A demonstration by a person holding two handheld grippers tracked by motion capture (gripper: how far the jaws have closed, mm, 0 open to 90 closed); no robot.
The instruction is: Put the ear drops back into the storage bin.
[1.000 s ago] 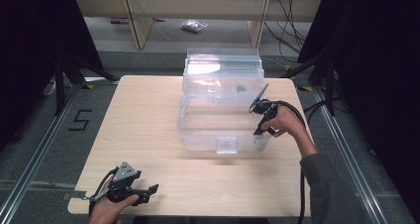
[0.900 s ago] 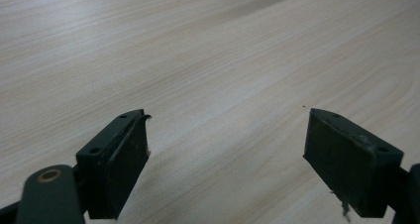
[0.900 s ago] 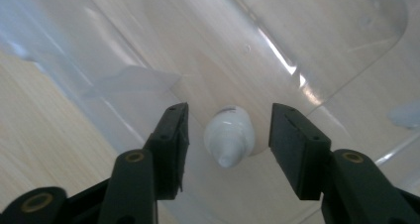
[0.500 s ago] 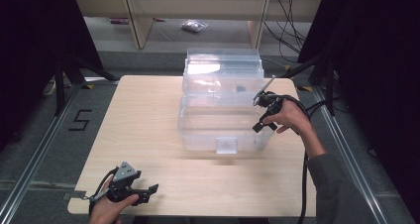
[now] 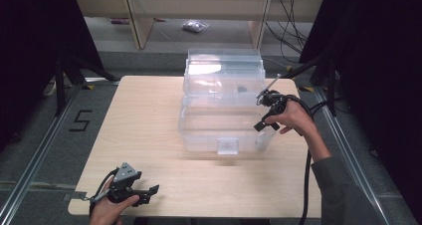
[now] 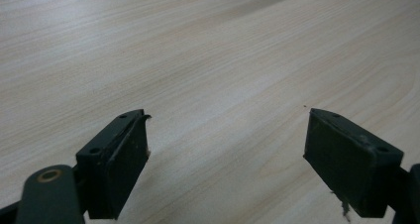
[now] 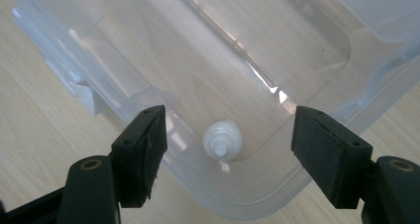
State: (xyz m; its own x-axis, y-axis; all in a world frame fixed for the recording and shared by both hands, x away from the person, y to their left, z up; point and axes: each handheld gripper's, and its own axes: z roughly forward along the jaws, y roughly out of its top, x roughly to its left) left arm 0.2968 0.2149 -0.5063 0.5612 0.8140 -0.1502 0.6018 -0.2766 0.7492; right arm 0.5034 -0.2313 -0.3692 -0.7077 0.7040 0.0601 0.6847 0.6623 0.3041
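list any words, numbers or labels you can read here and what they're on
"5": a dark numeral on the grey floor left of the table, seen in the high view.
The clear plastic box, the small white bottle inside it and both grippers show no readable text.
The small bag on the floor beyond the table is too small and blurred to read.

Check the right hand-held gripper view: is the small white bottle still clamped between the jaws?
No. The white bottle stands in the clear bin's corner, and the right hand-held gripper has just been opening, nothing between its jaws.
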